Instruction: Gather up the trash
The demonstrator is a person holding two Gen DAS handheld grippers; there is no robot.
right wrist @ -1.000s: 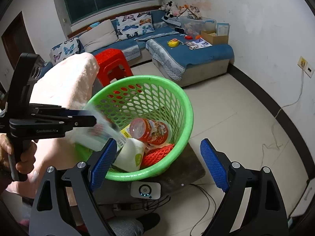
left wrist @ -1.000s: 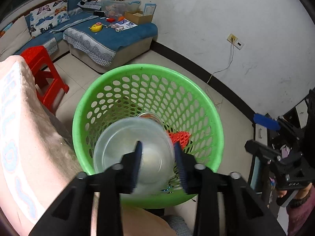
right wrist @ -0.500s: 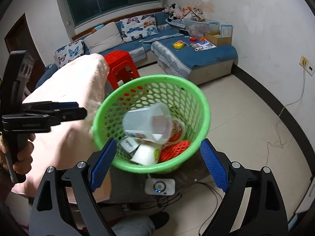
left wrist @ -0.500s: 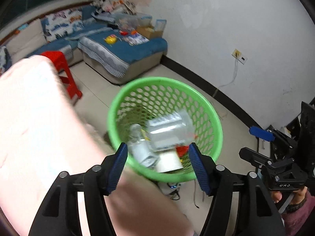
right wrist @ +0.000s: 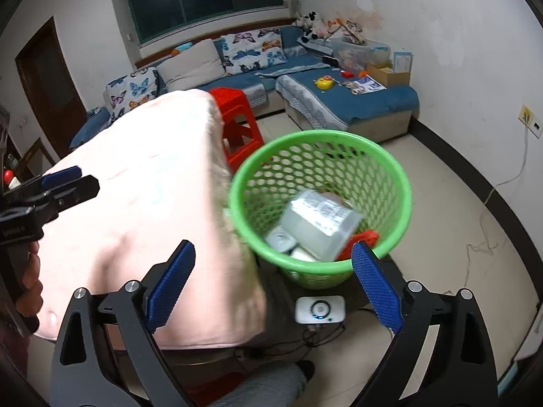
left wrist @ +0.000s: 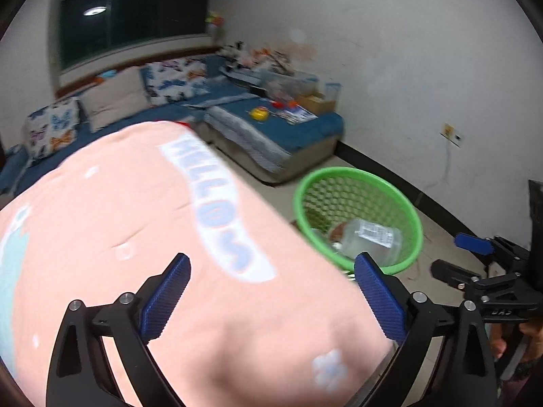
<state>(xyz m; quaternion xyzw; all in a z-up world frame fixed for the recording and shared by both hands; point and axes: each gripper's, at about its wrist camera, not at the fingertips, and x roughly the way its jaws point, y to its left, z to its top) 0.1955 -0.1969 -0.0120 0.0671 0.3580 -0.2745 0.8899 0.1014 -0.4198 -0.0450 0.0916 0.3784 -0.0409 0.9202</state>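
The clear plastic bottle [right wrist: 320,224] has left the left gripper [left wrist: 271,300] and now lies on its side in the green perforated basket [right wrist: 320,142], atop a crumpled red net [right wrist: 363,239]. The left jaws have just been opening and stand wide, holding nothing, over a soft pink quilted cover [left wrist: 135,224]. The right gripper [right wrist: 271,283], its ribbed blue pads spread and empty, hovers near the basket.

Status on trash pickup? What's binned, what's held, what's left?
Done: the clear plastic jar lies in the green basket on top of other trash, including a red mesh piece. In hand: nothing; the left tool, jaws just opened, and the right tool are both open and empty. Left: no loose trash is visible on the pink blanket.
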